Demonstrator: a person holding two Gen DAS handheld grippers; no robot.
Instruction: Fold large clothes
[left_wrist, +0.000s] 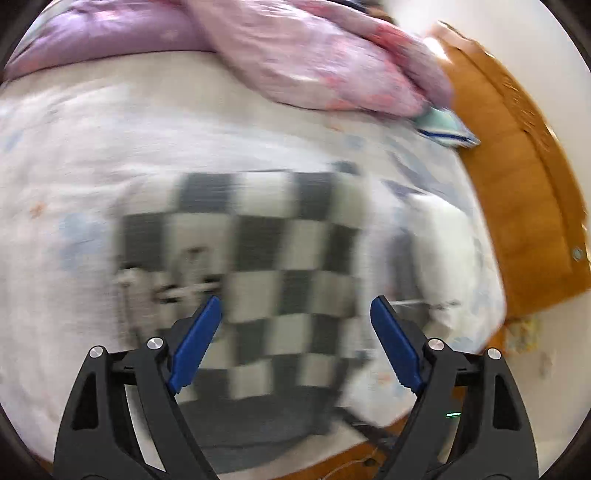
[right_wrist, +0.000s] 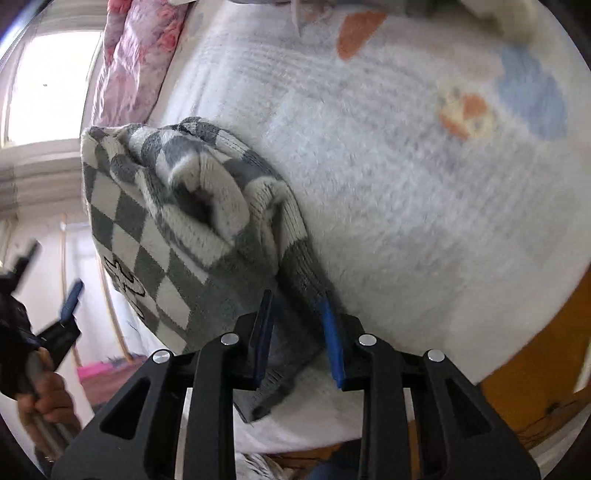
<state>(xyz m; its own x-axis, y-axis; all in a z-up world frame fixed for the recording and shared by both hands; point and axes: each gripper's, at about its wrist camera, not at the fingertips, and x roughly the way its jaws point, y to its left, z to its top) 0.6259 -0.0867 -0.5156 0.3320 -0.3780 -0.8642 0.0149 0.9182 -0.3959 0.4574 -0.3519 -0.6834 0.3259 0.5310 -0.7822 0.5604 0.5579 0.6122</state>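
Note:
A grey and cream checkered knit sweater (left_wrist: 273, 258) lies on the white fleece bed cover (left_wrist: 74, 184). My left gripper (left_wrist: 295, 314) hangs open and empty just above its near part. In the right wrist view the sweater (right_wrist: 177, 221) is bunched and lifted on its left side. My right gripper (right_wrist: 297, 306) is shut on the sweater's grey ribbed edge, which runs between the blue fingers (right_wrist: 330, 332). The left gripper (right_wrist: 70, 295) also shows at the far left of that view, open, in a hand.
A pink and purple quilt (left_wrist: 295, 48) is heaped at the far side of the bed. A small teal cloth (left_wrist: 439, 125) lies by the wooden bed frame (left_wrist: 517, 177). The bed cover (right_wrist: 424, 177) has coloured patches. A window is at the left in the right wrist view.

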